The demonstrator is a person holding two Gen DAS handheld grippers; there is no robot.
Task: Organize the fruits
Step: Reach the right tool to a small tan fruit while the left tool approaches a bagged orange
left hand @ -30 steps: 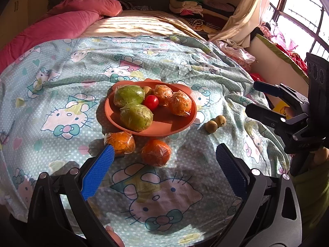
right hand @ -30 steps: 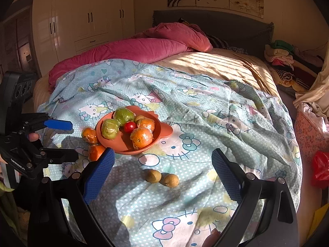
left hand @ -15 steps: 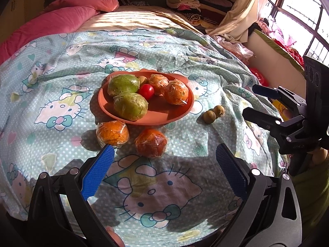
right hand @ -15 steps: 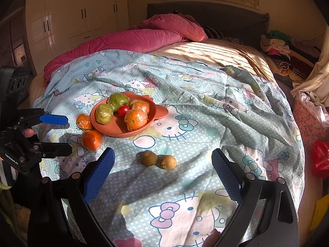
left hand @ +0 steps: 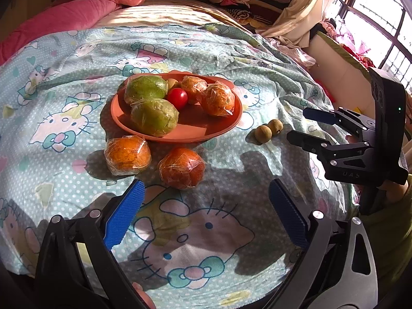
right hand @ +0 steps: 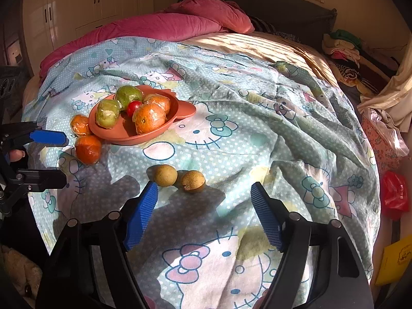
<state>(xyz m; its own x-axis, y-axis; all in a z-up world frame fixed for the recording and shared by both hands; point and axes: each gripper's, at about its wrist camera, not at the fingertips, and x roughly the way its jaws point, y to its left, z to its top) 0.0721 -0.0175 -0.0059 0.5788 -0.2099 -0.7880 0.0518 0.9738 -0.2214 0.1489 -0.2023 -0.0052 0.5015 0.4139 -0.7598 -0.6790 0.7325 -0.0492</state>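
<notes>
Two grippers hover low over the bed, both spread wide with nothing between their blue pads. Nearest the left gripper (left hand: 204,200) lies a wrapped red-orange fruit (left hand: 182,168) on the cartoon-cat bedspread (left hand: 64,118), just beyond the gap between the pads, with a second wrapped orange (left hand: 127,154) close beside it on the left; both sit just outside the rim of the orange plate (left hand: 206,131). The right gripper (right hand: 204,200) points at two small brown fruits (right hand: 179,176) lying side by side on the bedspread just ahead of its pads, well apart from the plate. On the plate rest two wrapped green fruits (left hand: 150,103), a small red tomato (left hand: 177,97) and two wrapped oranges (left hand: 211,95); a small yellowish fruit behind the tomato is mostly hidden. Each gripper shows at the other view's edge, partly cut off, the holding hands barely visible. Farther back lie a pink quilt (right hand: 154,28) and piled clothes (right hand: 342,45), blurred by the lens
</notes>
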